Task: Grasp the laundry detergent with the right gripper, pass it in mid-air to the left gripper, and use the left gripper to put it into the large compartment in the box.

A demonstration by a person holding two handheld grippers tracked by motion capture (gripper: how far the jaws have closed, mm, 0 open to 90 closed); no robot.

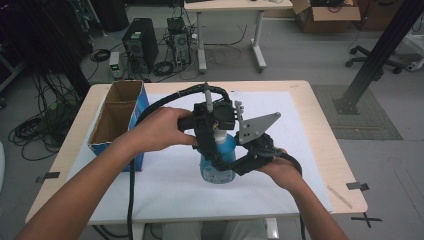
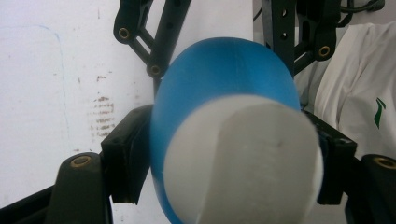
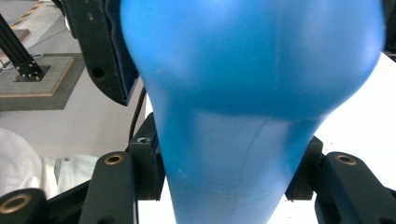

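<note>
A blue bottle [image 1: 226, 145] with a white cap [image 2: 243, 158] stands on the white sheet at the table's middle. My left gripper [image 1: 215, 134] comes down on it from above. In the left gripper view both black pads [image 2: 125, 158] press against the bottle's top, so the left gripper [image 2: 229, 163] is shut on it. My right gripper [image 1: 229, 162] reaches in from the right and low. In the right gripper view its jaws are closed on the bottle's [image 3: 243, 93] narrow waist, with the right gripper [image 3: 229, 175] shut there. The bottle's lower part is partly hidden behind the gripper arms.
An open cardboard box [image 1: 117, 115] with blue sides stands at the table's left. A white sheet [image 1: 280, 180] covers most of the wooden table [image 1: 327, 150]. Black cables trail off the front left. Computer towers, cables and another desk are on the floor beyond.
</note>
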